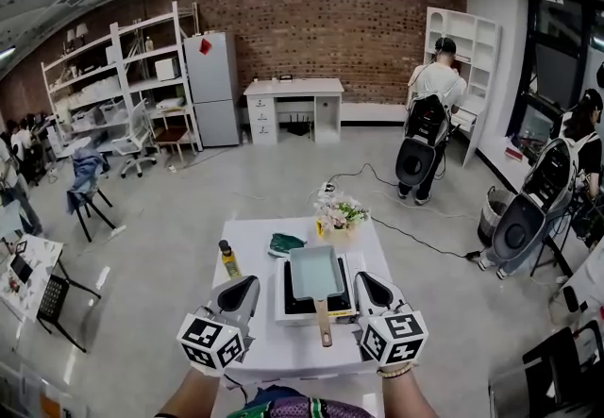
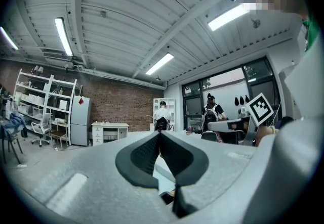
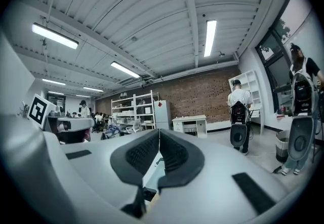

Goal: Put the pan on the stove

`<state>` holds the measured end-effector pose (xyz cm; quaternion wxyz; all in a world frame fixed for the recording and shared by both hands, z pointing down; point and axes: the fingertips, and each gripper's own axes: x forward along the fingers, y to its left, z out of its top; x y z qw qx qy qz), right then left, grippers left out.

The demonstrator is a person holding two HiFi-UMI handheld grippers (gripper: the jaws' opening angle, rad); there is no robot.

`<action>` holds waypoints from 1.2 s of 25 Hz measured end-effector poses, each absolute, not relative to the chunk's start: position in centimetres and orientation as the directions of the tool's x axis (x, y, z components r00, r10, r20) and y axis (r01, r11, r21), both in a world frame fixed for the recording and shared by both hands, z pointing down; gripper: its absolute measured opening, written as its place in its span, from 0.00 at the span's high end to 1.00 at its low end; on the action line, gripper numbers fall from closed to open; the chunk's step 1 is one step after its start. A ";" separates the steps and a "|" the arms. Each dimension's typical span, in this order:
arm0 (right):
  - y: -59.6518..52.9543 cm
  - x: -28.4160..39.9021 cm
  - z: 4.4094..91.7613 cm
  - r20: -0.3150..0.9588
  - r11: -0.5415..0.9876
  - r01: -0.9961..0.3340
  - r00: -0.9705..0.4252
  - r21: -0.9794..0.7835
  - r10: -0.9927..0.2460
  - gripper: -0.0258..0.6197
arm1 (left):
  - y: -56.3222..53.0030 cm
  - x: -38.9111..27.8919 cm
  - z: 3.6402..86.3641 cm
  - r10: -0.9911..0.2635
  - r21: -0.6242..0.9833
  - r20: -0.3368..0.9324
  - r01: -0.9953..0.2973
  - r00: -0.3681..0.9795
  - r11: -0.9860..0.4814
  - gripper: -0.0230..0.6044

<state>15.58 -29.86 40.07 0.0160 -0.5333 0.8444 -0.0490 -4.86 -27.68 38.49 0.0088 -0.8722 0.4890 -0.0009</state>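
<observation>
A white table point(image 1: 264, 260) is seen low in the middle of the head view. A flat stove point(image 1: 294, 303) with a black top is set on the half of the table nearest the person. The pan point(image 1: 316, 273), a pale teal rectangular one, is placed on the stove and covers most of the black top. Its wooden handle point(image 1: 324, 322) is pointed to 6 o'clock, toward the person, and is carried past the stove's near edge.

The left gripper point(image 1: 243, 289) is held at about 8 o'clock from the pan and the right gripper point(image 1: 370, 289) at about 4 o'clock, each beside the stove and apart from the pan. In the left gripper view the jaws of the left gripper point(image 2: 160, 134) are seen pressed together, with nothing caught between them. In the right gripper view the jaws of the right gripper point(image 3: 159, 132) are likewise pressed together on nothing.

A bunch of flowers point(image 1: 340, 213) is set at 1 o'clock from the pan, at the far edge of the table. A green cloth point(image 1: 285, 242) is laid at 11 o'clock. A small bottle point(image 1: 229, 260) is stood at 9 o'clock, near the left edge of the table.
</observation>
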 end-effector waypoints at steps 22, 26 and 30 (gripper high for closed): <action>-29.6 16.1 40.6 0.054 0.396 -0.912 -0.403 -0.102 -0.914 0.96 | -27.4 -4.5 38.5 -0.843 -0.023 -0.006 -0.843 0.538 -0.538 0.93; -29.8 16.3 40.5 0.054 0.392 -0.915 -0.398 -0.097 -0.916 0.96 | -27.6 -4.3 38.5 -0.840 -0.014 -0.006 -0.840 0.542 -0.542 0.93; -30.0 16.3 40.9 0.055 0.393 -0.914 -0.399 -0.100 -0.915 0.96 | -27.8 -4.2 38.8 -0.840 -0.016 -0.005 -0.840 0.542 -0.542 0.93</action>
